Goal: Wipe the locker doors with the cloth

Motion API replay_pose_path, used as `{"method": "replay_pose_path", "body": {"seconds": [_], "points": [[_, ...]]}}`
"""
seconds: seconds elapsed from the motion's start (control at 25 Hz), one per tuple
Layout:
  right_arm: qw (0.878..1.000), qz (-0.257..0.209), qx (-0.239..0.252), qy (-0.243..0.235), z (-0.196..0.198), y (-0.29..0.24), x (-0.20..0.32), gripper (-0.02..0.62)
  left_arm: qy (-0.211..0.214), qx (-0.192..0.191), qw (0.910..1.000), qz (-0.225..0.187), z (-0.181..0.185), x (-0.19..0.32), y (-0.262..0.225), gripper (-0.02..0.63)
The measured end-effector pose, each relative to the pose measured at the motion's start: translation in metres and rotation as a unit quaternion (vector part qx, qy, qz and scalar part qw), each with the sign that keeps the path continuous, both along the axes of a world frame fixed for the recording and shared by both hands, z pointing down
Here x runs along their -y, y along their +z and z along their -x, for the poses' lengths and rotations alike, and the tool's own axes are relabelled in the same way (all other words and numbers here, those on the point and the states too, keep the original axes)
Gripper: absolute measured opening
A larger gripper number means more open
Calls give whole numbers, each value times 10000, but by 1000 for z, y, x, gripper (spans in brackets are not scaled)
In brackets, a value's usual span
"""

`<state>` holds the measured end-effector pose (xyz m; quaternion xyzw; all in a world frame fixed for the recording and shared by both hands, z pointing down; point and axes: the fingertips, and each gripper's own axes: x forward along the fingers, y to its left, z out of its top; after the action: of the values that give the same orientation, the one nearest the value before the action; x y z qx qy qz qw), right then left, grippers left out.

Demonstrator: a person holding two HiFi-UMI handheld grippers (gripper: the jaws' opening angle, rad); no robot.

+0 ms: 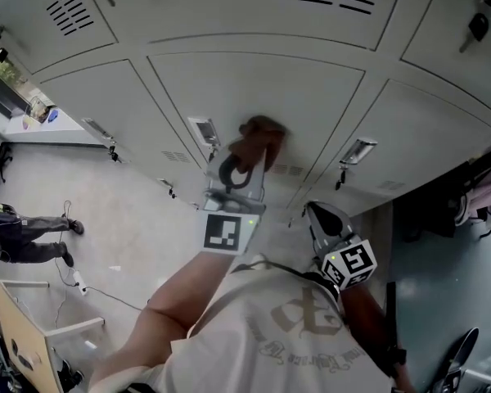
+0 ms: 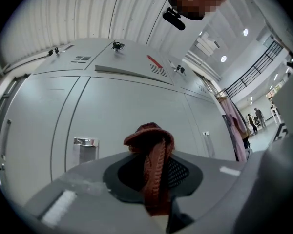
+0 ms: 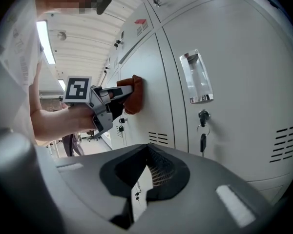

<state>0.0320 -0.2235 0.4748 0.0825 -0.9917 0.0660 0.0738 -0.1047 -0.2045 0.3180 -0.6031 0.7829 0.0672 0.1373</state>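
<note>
The right gripper (image 3: 146,149) hangs low, in front of the neighbouring door to the right of the locker door (image 1: 254,88) being wiped. Its jaws are pressed together at the tips with nothing between them. It points at that neighbouring door without touching it.

The left gripper (image 1: 247,152) is the one at work. It is raised in front of the locker door, and its jaws pinch the rust-brown knitted cloth (image 1: 262,129). The cloth runs up out of the jaws and bunches beyond their tips. That bunch sits against the locker door's face, right of the metal label holder (image 1: 203,129) and above the louvre slots.

The coming move turns on one relation. The cloth lies straight ahead of the left gripper's jaws, along their own axis, with the door just behind it. Wiping is therefore likely a matter of sliding sideways or downward across the panel, not reaching further in.

The right gripper view suggests the wad meets the door, but how firmly it presses cannot be told. In the head view the person's arm and shirt cover the door's lower part. How much cloth is folded inside the wad is hidden.
</note>
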Motion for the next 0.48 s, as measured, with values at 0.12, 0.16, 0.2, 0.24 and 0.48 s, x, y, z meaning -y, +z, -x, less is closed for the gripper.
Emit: {"method": "replay_pose_path", "body": {"seconds": [0.12, 0.16, 0.2, 0.24, 0.48], "points": [[10000, 20, -30, -48, 6, 4, -7, 8, -262, 86, 9996, -5, 16, -12, -1, 80], [10000, 19, -47, -65, 9, 4, -9, 8, -327, 78, 9994, 14, 21, -15, 0, 80], [9999, 17, -61, -83, 11, 5, -12, 8, -378, 76, 9993, 32, 26, -19, 0, 80], [9999, 12, -66, -101, 15, 4, -14, 8, -416, 95, 9991, 43, 31, -22, 0, 80], [9998, 33, -38, -211, 30, 4, -26, 8, -675, 133, 9976, 18, 57, -41, -2, 80]]}}
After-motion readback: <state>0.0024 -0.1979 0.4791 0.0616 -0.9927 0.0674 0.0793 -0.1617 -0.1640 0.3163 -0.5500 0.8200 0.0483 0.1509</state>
